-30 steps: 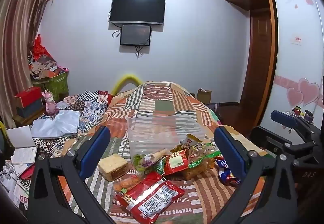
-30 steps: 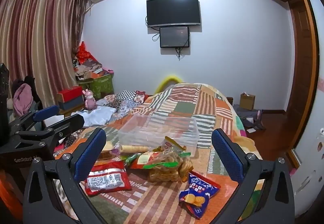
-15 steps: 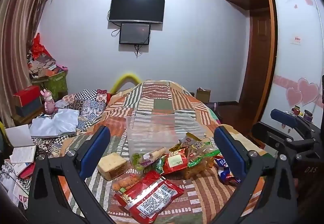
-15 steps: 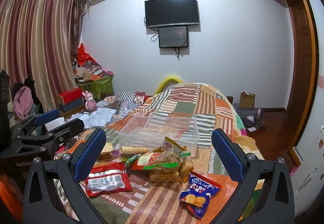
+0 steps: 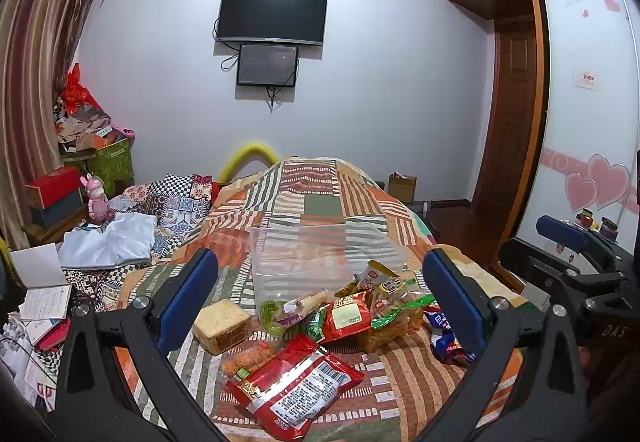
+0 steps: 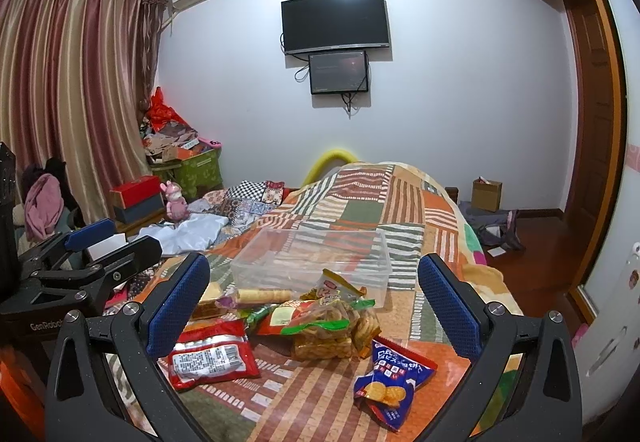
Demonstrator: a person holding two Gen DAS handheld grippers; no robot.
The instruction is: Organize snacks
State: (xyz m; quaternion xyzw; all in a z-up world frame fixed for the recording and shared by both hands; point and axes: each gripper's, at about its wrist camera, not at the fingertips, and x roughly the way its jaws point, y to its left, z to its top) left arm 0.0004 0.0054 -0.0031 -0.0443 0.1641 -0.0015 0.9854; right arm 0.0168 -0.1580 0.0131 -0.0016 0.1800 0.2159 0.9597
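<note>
Left wrist view: left gripper hovers level above the near end of the bed, fingers spread wide, nothing between them. Snack pile sits on the patchwork cover between the finger lines: red packet nearest, tan cake block at left, cookie bag with green seal right of centre, wafer roll against the clear plastic box just beyond. Blue biscuit packet is half hidden behind the right finger. Right gripper shows at the right edge, cut off; its fingers look apart. Small print on packets unreadable.

Right wrist view: right gripper also level and hovering, fingers wide apart, empty. Here the blue biscuit packet is fully visible, near right, apart from the pile. Red packet lies near left; cookie bag centre; the box is behind the pile and looks empty. Cake block mostly hidden by the left finger. Left gripper sits at the left edge, partly cut off.
</note>
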